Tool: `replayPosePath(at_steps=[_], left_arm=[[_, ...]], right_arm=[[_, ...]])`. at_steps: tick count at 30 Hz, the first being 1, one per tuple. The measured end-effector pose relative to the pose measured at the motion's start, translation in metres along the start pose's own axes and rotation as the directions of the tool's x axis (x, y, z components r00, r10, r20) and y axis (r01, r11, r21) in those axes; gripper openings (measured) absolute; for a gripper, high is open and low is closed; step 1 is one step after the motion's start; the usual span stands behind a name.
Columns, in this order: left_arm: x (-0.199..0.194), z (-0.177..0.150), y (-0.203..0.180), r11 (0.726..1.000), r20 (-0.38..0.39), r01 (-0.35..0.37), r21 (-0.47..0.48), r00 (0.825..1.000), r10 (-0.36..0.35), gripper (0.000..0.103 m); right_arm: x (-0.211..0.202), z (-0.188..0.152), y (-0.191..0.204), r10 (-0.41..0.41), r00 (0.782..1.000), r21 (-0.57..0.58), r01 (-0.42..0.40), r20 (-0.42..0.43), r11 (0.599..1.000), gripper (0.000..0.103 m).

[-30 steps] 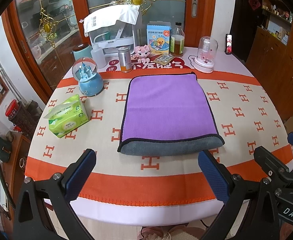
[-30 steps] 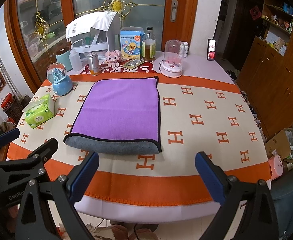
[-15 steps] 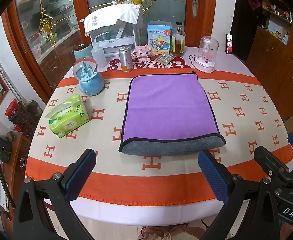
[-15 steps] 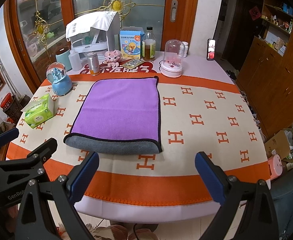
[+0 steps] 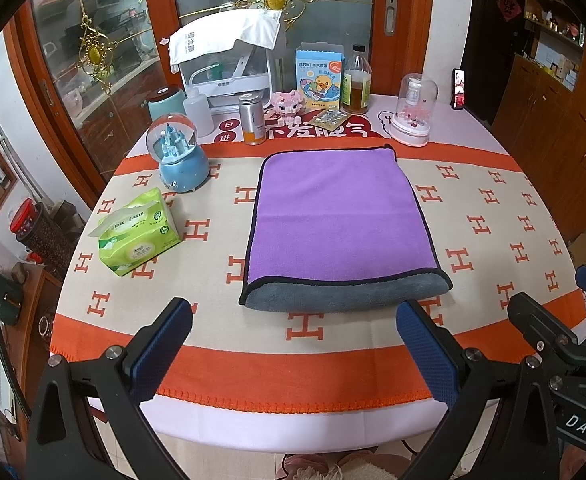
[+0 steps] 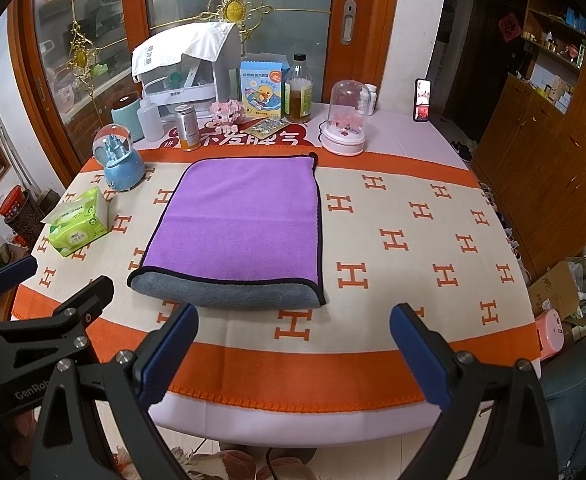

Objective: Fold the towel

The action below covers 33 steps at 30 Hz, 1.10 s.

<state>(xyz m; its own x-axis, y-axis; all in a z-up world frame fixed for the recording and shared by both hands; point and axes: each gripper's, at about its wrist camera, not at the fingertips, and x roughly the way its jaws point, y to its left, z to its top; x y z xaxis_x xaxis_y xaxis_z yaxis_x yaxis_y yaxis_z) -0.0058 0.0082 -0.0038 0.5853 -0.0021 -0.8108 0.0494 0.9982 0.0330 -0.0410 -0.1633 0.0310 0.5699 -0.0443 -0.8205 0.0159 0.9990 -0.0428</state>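
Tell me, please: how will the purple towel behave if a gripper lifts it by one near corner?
The towel looks soft and thick, folded once with a rounded grey fold at the near edge, so it will probably droop. Its loose layers may separate. It should be light and slide easily over the tablecloth.

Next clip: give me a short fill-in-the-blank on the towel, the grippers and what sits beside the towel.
1. The towel shows a purple top face and a ____ underside along its near fold.
2. Both the left gripper and the right gripper have their jaws ____.
3. The green tissue pack lies to the towel's ____.

Missing words: grey; open; left
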Motion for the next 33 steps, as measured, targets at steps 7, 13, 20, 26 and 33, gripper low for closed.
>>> replayPosePath(at_steps=[7, 13, 20, 26, 33], left_arm=[[-0.002, 0.003, 0.006, 1.000, 0.010, 0.008, 0.001, 1.000, -0.008, 0.102], [-0.004, 0.005, 0.005, 1.000, 0.020, 0.011, 0.007, 1.000, -0.011, 0.102], [-0.003, 0.011, 0.011, 1.000, 0.045, 0.026, 0.017, 0.999, -0.027, 0.102], [-0.003, 0.021, 0.020, 0.999, 0.077, 0.033, 0.033, 0.996, -0.036, 0.102], [0.008, 0.034, 0.040, 0.997, 0.082, 0.066, 0.045, 0.994, -0.069, 0.102]], right_arm=[[0.000, -0.001, -0.002, -0.003, 1.000, 0.008, 0.003, 0.003, 1.000, 0.097], [-0.002, 0.001, -0.002, -0.011, 1.000, 0.013, 0.011, 0.009, 1.000, 0.097], [-0.002, 0.004, -0.002, -0.028, 1.000, 0.025, 0.028, 0.012, 0.999, 0.097], [-0.003, 0.009, 0.005, -0.049, 0.998, 0.044, 0.048, 0.026, 0.998, 0.097], [-0.003, 0.019, 0.006, -0.092, 0.995, 0.090, 0.088, 0.044, 0.992, 0.097]])
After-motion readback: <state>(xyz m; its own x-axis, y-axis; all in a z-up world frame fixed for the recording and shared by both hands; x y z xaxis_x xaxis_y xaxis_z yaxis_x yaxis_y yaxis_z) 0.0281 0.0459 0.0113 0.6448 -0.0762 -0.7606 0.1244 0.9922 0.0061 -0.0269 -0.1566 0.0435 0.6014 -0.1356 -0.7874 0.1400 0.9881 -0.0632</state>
